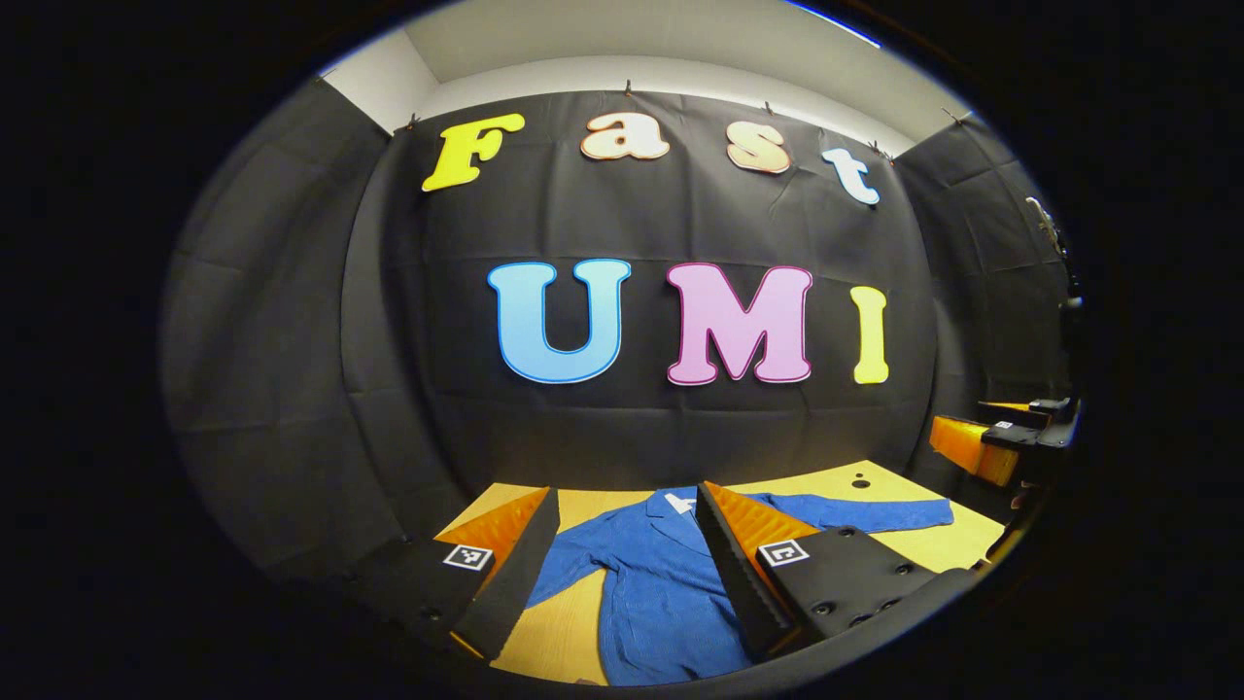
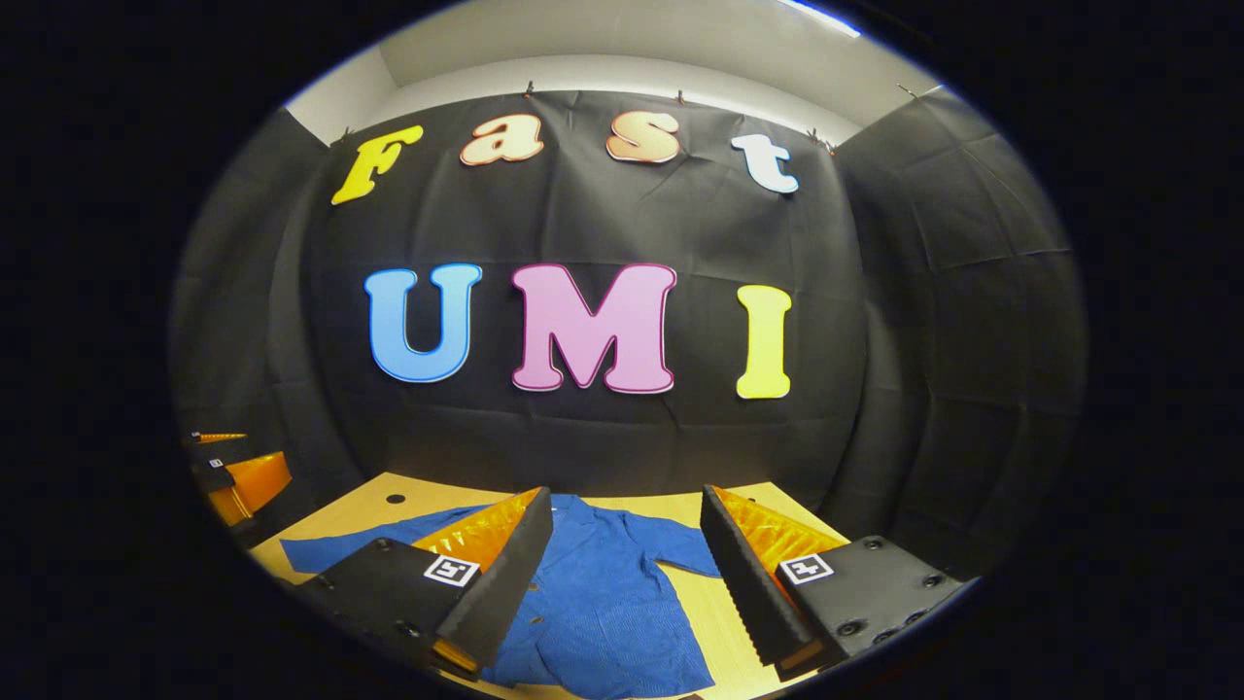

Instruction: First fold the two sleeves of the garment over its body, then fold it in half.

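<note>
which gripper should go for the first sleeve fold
Either, each on its own side. The blue shirt lies flat on the table, sleeves spread. The open left gripper frames the sleeve nearest it; the open right gripper faces the other sleeve.

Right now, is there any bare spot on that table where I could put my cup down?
Yes. The wooden table is bare along the back edge, between the blue shirt and the booth wall, and under each spread sleeve. The middle is crowded: the shirt lies flat there, with both open grippers above it.
</note>
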A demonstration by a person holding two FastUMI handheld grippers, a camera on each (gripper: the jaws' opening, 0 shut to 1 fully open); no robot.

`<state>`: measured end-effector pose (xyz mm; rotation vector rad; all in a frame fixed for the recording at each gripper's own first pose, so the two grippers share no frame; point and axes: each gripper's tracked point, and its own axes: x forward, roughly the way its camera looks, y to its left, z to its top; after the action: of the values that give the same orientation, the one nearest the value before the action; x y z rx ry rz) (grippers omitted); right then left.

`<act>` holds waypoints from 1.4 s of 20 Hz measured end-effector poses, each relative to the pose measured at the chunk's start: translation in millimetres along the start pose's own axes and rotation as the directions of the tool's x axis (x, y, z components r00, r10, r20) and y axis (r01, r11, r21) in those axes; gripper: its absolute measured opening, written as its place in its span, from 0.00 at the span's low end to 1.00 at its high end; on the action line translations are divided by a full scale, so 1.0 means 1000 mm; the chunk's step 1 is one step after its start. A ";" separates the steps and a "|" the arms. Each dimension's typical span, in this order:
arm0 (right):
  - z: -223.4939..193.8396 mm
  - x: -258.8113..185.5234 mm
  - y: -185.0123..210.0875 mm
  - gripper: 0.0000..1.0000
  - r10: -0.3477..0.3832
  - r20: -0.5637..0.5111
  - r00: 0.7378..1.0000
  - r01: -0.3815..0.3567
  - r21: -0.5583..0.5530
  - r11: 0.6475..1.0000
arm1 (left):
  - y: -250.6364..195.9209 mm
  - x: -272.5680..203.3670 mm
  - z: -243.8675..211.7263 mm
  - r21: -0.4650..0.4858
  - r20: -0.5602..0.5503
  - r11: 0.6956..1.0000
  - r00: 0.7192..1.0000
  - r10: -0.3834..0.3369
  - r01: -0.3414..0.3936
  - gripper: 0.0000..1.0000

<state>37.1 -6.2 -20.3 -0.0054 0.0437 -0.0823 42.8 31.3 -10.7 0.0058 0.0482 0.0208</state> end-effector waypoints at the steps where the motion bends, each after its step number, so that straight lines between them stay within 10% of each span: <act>1: -0.004 0.005 -0.001 0.92 -0.001 -0.014 1.000 0.001 0.006 1.000 | -0.001 0.005 0.000 0.002 -0.001 1.000 1.000 -0.002 0.002 0.82; 8: -0.037 0.060 -0.018 0.96 -0.028 -0.083 0.996 0.027 -0.009 1.000 | -0.001 0.036 -0.008 0.002 -0.042 1.000 0.999 0.016 -0.016 0.82; 14: -0.098 0.113 -0.131 0.98 -0.215 -0.223 0.951 0.204 -0.069 0.976 | -0.006 0.065 -0.026 0.048 -0.107 0.999 0.994 0.030 -0.025 0.82; 22: -0.201 0.143 -0.323 0.99 -0.484 -0.427 0.764 0.460 -0.166 0.872 | -0.070 0.111 -0.085 0.022 -0.283 1.000 0.959 -0.016 0.023 0.84; 28: -0.301 0.149 -0.376 1.00 -0.470 -0.682 0.560 0.549 -0.119 0.827 | -0.131 0.133 -0.123 -0.062 -0.442 0.998 0.896 -0.029 0.002 0.83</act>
<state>141.9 -394.4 -325.2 0.1259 0.8084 -0.6869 172.5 -95.9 -140.5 -0.0597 0.5064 0.0075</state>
